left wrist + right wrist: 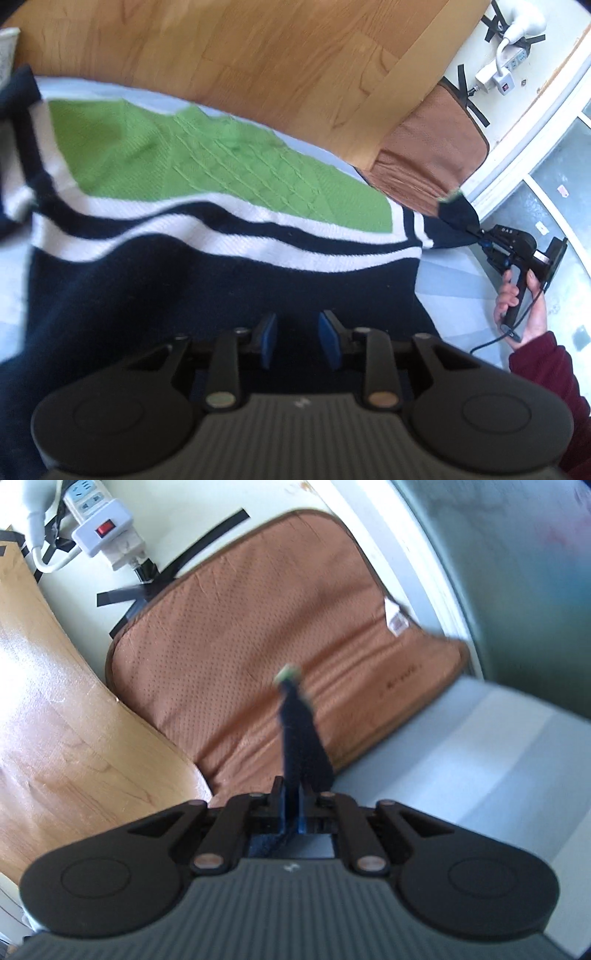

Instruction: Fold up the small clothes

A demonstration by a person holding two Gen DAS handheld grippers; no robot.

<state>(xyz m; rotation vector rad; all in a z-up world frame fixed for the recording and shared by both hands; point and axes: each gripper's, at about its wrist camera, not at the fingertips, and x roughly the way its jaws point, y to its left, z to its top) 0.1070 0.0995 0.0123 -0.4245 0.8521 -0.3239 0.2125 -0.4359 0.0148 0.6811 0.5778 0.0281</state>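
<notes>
At the left, the navy knitted sweater with white stripes and a green cable-knit panel [207, 177] lies spread on a pale blue sheet [447, 280], which looks like a bed or padded worktop; I cannot tell which. The left tool [297, 338] hovers low over the near navy part, its blue pads [269, 339] standing narrowly apart with nothing between them.

Further right, the right tool [482, 236] is clamped on a navy corner of the sweater, pulled taut toward the brown perforated leather cushion [258, 627]. The right hand [521, 306], in a maroon sleeve, grips the handle from below, wrist bent.

For a neat fold, the left tool probably should pinch the matching near edge before both lift, keeping tension even so the stripes stay aligned and the knit does not bunch.
</notes>
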